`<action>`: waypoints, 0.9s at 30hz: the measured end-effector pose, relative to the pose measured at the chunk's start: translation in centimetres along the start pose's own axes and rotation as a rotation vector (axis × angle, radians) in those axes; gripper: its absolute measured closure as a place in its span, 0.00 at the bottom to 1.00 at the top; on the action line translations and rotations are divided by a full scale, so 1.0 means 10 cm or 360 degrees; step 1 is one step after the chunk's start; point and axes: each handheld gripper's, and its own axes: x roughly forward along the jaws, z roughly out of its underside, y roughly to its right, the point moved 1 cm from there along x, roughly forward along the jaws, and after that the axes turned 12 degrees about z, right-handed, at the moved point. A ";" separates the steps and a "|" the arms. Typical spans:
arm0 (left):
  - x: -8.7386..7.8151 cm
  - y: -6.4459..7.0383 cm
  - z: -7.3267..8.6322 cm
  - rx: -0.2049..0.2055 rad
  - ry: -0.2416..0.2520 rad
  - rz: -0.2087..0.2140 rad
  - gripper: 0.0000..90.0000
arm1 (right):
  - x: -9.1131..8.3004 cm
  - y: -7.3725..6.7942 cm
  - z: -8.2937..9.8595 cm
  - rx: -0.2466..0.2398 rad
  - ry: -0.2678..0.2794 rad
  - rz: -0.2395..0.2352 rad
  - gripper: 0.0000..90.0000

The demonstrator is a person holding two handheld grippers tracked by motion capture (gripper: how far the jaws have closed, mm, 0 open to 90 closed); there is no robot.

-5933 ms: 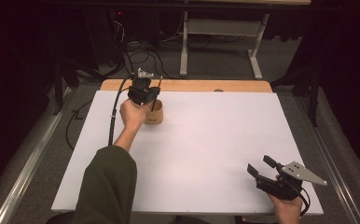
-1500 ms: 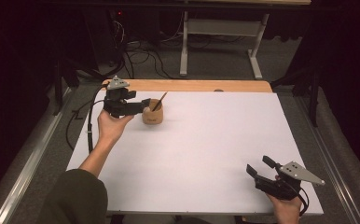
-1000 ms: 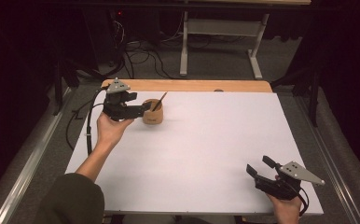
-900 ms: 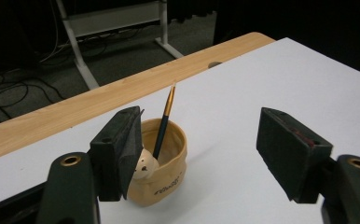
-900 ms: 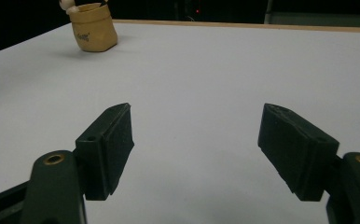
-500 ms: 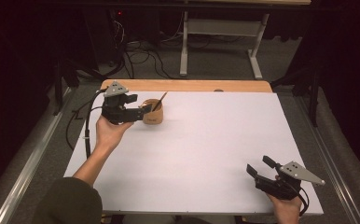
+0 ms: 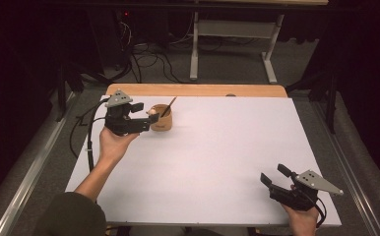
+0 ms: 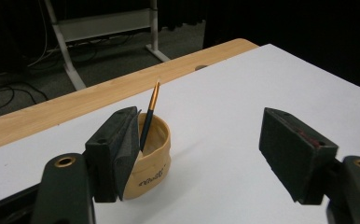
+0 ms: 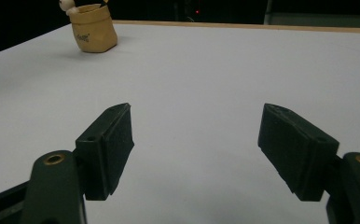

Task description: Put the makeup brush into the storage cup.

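The room around me is dark, with a grey floor (image 7: 227,64), a tangle of black cables (image 7: 143,54) at about eleven o'clock in the high view and the pale legs of another table (image 7: 232,44) at twelve. My own table (image 7: 198,90) shows a strip of light wood along its far edge, and nearly all the rest is covered by a big white sheet (image 7: 217,152). My left forearm, in a dark green sleeve (image 7: 72,216), comes up from seven o'clock, and the left hand (image 7: 111,142) holds the left gripper (image 7: 148,118) level at ten o'clock, pointed toward three; its jaws stand wide apart with nothing between them. In the left gripper view one jaw sits just in front of the small tan cup (image 8: 152,158), covering part of its wall; I cannot tell whether it touches. The cup stands upright on the sheet near the far left corner, with a thin dark brush (image 8: 149,116) with a gold ferrule leaning out of it. My right hand (image 7: 303,219) rests at five o'clock near the front edge, and the right gripper (image 7: 272,178) points toward ten, jaws spread apart over bare sheet, well away from the cup.
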 end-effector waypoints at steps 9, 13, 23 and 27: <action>-0.04 0.04 0.06 -0.0006 0.0009 0.0020 0.32 | 0.00 0.00 0.00 -0.0004 -0.0002 0.0000 0.31; -0.05 0.05 0.09 -0.0006 0.0012 0.0028 0.32 | 0.00 0.00 0.00 -0.0005 0.0000 0.0000 0.31; -0.09 0.09 0.16 -0.0008 0.0012 0.0045 0.32 | 0.00 0.00 0.00 -0.0005 0.0002 0.0001 0.31; -0.12 0.10 0.19 -0.0013 0.0022 0.0049 0.32 | 0.00 0.00 0.00 -0.0006 0.0002 0.0002 0.31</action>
